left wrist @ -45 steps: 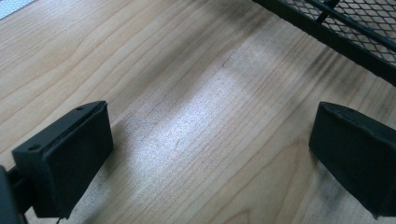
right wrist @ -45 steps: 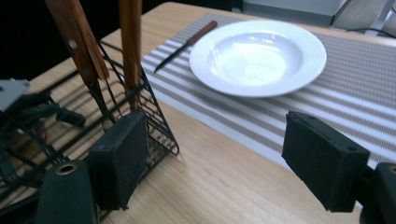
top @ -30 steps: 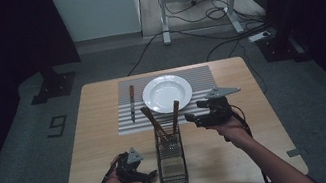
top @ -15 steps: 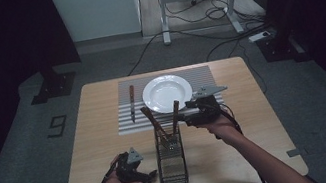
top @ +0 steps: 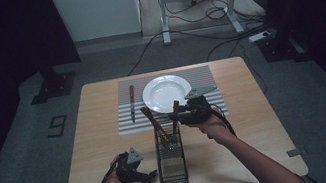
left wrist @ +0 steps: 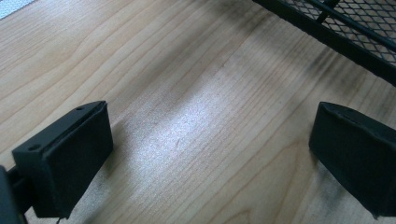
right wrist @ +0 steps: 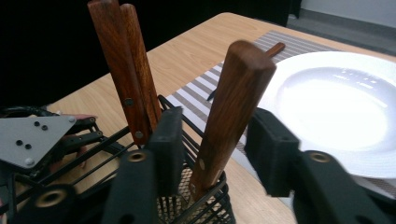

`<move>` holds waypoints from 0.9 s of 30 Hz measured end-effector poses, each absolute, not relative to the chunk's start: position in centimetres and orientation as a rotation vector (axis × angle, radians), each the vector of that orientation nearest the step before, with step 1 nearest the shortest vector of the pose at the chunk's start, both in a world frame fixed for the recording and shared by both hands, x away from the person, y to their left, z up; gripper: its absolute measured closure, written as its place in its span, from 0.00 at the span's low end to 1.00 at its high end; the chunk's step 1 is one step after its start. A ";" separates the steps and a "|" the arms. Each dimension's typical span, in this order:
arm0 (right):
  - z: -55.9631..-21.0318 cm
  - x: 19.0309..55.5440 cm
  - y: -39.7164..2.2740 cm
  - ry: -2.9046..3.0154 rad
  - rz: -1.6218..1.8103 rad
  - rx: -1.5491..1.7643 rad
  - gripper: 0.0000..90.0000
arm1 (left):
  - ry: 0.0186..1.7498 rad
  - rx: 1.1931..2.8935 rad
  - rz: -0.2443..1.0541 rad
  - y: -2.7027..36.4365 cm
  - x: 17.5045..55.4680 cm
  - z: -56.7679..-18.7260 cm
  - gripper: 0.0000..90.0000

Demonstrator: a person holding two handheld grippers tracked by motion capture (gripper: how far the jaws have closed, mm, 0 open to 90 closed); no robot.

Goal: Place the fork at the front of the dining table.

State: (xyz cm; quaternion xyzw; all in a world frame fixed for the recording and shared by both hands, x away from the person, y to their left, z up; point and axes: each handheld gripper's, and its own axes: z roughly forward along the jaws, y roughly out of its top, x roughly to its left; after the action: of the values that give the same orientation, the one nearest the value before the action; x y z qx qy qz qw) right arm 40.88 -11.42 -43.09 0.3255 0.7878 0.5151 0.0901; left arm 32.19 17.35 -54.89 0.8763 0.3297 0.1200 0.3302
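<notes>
Here the right hand-held gripper [right wrist: 212, 144] has just been closing around a brown wooden cutlery handle [right wrist: 231, 107], pads not yet touching; the handle's lower end is hidden inside the black wire-mesh caddy [top: 171, 163]. The left hand-held gripper [left wrist: 210, 154] rests released on the pale wooden counter [left wrist: 187, 93].

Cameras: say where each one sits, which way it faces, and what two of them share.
High view: above the person's side, facing forward and down on the table; forearms and both grippers show.
Left gripper view: on the left gripper, facing down at bare wood between open jaws.
Right gripper view: on the right gripper, facing a wooden handle between its closing jaws.
Shared: basket, plate.
</notes>
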 end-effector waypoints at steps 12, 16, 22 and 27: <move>-43.8 41.2 -11.8 2.330 1.647 1.018 0.88 | 0.863 2.291 0.314 17.3 32.2 -54.9 0.00; -43.8 41.0 -11.8 2.319 1.652 1.018 0.89 | 0.862 2.291 0.313 17.3 32.2 -54.9 0.00; -43.1 40.6 -12.1 2.283 1.698 0.981 0.89 | 0.862 2.292 0.313 17.4 32.2 -54.9 0.00; -42.0 39.9 -12.5 2.218 1.747 0.922 0.89 | 0.861 2.294 0.314 17.4 32.2 -54.9 0.00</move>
State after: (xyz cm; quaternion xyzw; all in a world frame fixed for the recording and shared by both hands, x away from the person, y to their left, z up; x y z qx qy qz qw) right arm 39.91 -12.53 -42.03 0.3093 0.7440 0.5861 0.0854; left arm 32.20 17.36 -54.88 0.8769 0.3290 0.1199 0.3293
